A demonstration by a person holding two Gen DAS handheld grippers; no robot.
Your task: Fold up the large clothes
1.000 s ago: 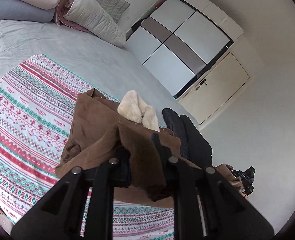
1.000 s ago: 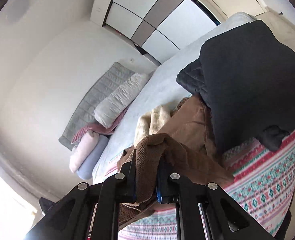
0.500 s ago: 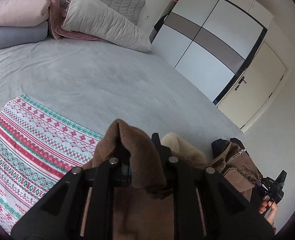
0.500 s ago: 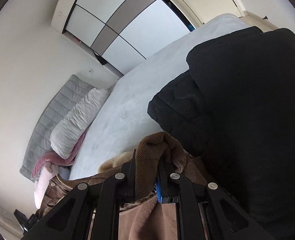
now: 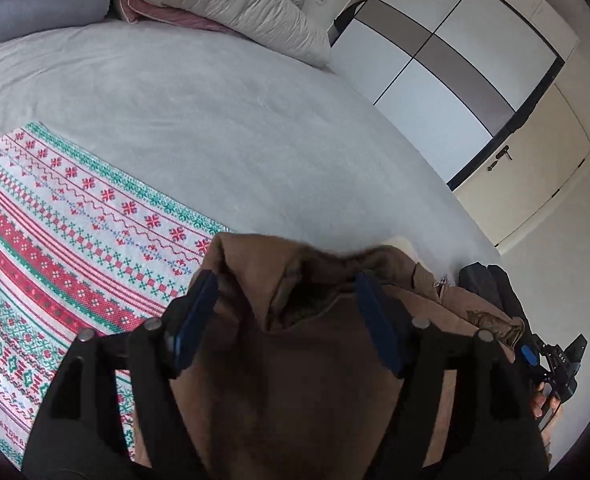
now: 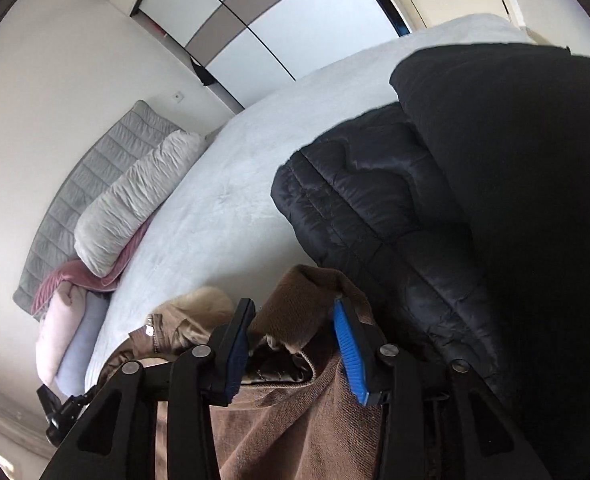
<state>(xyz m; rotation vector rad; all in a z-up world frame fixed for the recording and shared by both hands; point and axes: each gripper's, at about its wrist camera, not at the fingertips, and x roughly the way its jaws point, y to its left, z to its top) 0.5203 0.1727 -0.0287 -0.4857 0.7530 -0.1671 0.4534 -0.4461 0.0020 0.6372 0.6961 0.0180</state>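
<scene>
Your left gripper (image 5: 285,304) has its fingers spread wide, brown garment (image 5: 295,380) bunched loosely between them at lower centre. Your right gripper (image 6: 295,336) is likewise parted around a brown fold, beside the black jacket (image 6: 395,216) on the bed (image 5: 215,112).

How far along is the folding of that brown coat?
Partway, it seems. The brown coat lies doubled over on the patterned blanket, and the left gripper and right gripper are both open around its edge. Neatening may remain, and the black jacket looks unfolded.
</scene>
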